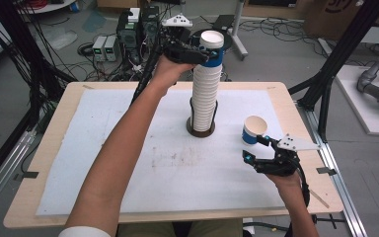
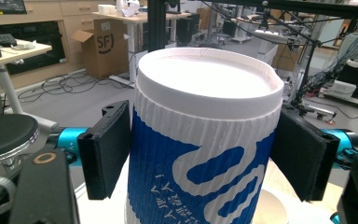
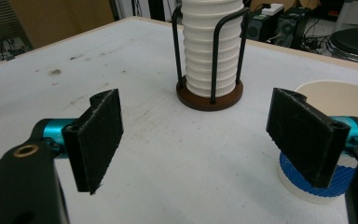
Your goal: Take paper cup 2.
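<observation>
While right gripper (image 1: pixel 254 148) idles near table's front edge, jaws spread, nothing between, just beside single cup (image 1: pixel 254 130) standing upright on white mat (image 1: pixel 128 148), your work sits farther out. Left gripper (image 2: pixel 200 154) has top cup (image 2: pixel 205 140) of tall stack (image 1: pixel 206 94) between its pads, both flush on ribbed blue sleeve just under rolled rim. Paper: light, crushable, likely nested tight. Grip sleeve, squeeze gently, lift straight off wire holder (image 3: pixel 209 93).
</observation>
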A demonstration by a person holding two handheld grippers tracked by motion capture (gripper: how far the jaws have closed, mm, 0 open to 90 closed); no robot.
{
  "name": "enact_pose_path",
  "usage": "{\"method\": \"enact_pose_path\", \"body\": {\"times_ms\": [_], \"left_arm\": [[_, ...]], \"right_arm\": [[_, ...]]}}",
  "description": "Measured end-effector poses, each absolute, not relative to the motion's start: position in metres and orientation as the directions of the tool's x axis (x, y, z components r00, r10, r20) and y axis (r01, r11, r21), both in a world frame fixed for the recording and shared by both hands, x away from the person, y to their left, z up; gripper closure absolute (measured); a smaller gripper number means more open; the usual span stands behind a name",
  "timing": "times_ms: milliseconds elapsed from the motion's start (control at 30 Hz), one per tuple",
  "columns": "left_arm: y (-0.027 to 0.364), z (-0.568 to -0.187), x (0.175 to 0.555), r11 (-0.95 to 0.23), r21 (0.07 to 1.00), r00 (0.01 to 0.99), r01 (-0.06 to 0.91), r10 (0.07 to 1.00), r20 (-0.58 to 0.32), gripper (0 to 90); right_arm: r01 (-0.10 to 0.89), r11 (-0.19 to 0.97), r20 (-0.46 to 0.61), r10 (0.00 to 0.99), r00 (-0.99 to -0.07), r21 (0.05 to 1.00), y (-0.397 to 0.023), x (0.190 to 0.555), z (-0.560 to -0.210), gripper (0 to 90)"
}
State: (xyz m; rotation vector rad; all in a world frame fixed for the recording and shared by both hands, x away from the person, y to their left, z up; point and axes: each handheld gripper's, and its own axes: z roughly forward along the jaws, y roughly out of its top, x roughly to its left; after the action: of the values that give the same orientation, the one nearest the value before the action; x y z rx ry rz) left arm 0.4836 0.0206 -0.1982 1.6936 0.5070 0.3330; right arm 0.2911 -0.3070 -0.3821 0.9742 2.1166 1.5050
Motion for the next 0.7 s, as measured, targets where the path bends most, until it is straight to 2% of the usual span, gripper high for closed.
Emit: {"method": "enact_pose_path", "body": {"times_ms": [200, 533, 700], "left_arm": [[0.02, -0.195, 0.482, -0.147, 0.981, 0.861, 0.129, 0.507, -0.037, 26.0], [0.024, -0.181, 0.481, -0.088, 0.989, 0.86, 0.119, 0.507, -0.059, 27.4], [0.025, -0.169, 0.479, -0.094, 0.991, 0.861, 0.1, 0.507, -0.039, 27.6]], "right_arm": [[0.328, 0.19, 0.099, 0.713, -0.694, 0.925, -0.307, 0.291, -0.382, 18.9], [0.326, 0.194, 0.096, 0.711, -0.696, 0.925, -0.306, 0.292, -0.383, 18.9], [0.328, 0.194, 0.101, 0.707, -0.701, 0.925, -0.305, 0.292, -0.383, 18.9]]}}
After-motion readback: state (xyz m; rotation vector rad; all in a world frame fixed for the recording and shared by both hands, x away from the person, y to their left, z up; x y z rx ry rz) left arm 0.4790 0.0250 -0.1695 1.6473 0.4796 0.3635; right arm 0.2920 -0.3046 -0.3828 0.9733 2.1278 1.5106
